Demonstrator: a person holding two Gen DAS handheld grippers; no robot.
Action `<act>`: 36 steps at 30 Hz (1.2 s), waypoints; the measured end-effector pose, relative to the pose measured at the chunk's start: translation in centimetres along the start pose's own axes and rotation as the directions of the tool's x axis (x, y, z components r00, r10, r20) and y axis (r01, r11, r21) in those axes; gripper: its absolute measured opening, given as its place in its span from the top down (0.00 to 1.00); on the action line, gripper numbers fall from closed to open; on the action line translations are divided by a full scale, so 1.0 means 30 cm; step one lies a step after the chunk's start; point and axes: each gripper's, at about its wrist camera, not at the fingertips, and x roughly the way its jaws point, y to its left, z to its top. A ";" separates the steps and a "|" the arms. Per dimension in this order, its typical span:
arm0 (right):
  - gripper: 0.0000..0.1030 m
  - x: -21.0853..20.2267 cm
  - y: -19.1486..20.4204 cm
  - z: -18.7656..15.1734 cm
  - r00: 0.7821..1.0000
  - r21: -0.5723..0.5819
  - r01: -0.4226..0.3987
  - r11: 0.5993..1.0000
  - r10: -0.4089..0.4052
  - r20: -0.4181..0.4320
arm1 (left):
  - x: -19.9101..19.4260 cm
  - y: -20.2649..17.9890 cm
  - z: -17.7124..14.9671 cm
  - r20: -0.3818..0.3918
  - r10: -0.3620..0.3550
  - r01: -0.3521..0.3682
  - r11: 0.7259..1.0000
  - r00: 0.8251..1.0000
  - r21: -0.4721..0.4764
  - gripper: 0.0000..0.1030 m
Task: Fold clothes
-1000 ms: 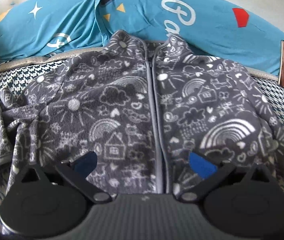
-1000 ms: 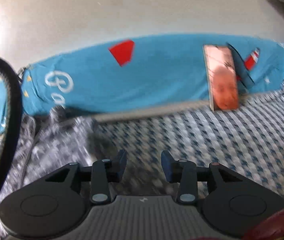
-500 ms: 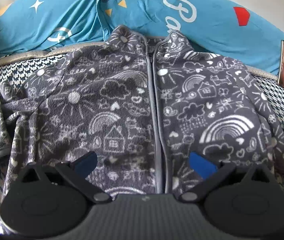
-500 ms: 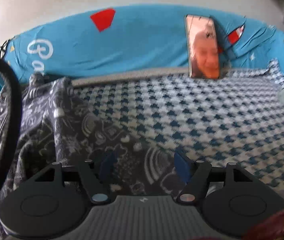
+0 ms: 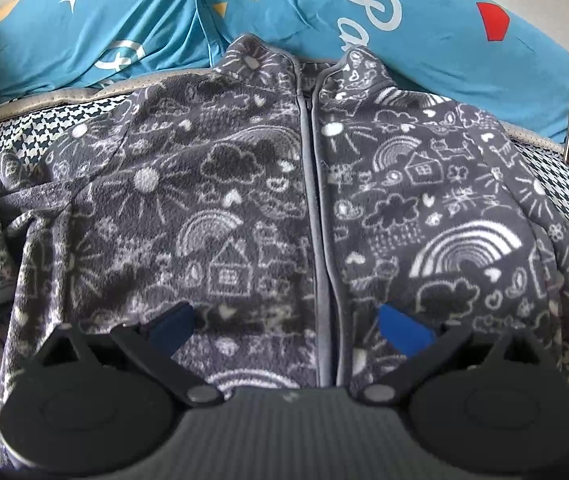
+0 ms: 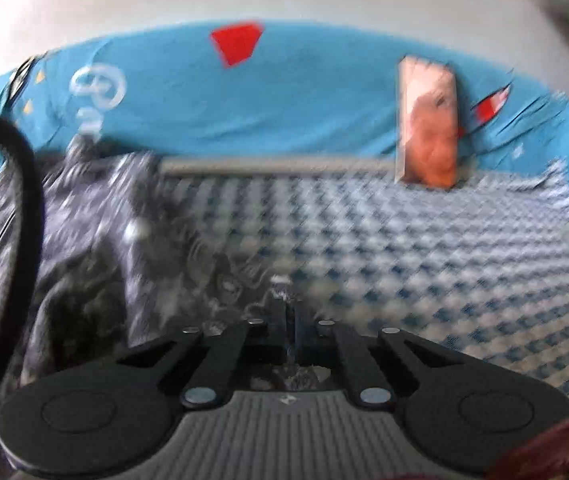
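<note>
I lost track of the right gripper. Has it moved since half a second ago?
Yes. The right gripper swung left: the propped phone sits further right in view. Its jaws have closed on the grey patterned fleece jacket.

Soft, even daylight, no glare. Left view sharp; right view motion-blurred thruout. Fisheye bending + dark vignette at corners.

L wrist cam sits low over the jacket, facing the blue pillow at the bed's far edge. R wrist cam, blurred, skims the bed. Both share pillow, jacket, propped phone.
</note>
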 end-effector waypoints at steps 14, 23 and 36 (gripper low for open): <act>0.99 0.041 -0.082 0.090 0.975 0.177 0.204 0.963 -0.217 0.054 | 0.010 -0.040 -0.034 -0.028 -0.019 0.020 0.999 0.999 0.046 0.00; 0.92 -0.086 0.035 0.076 0.995 0.137 -0.098 0.986 0.093 0.046 | -0.026 -0.088 -0.095 -0.039 -0.033 0.037 0.993 0.999 0.108 0.00; 0.74 -0.177 0.241 -0.029 0.928 0.099 -0.353 0.930 0.362 -0.093 | -0.141 -0.045 -0.194 -0.013 -0.056 0.057 0.987 0.998 0.149 0.00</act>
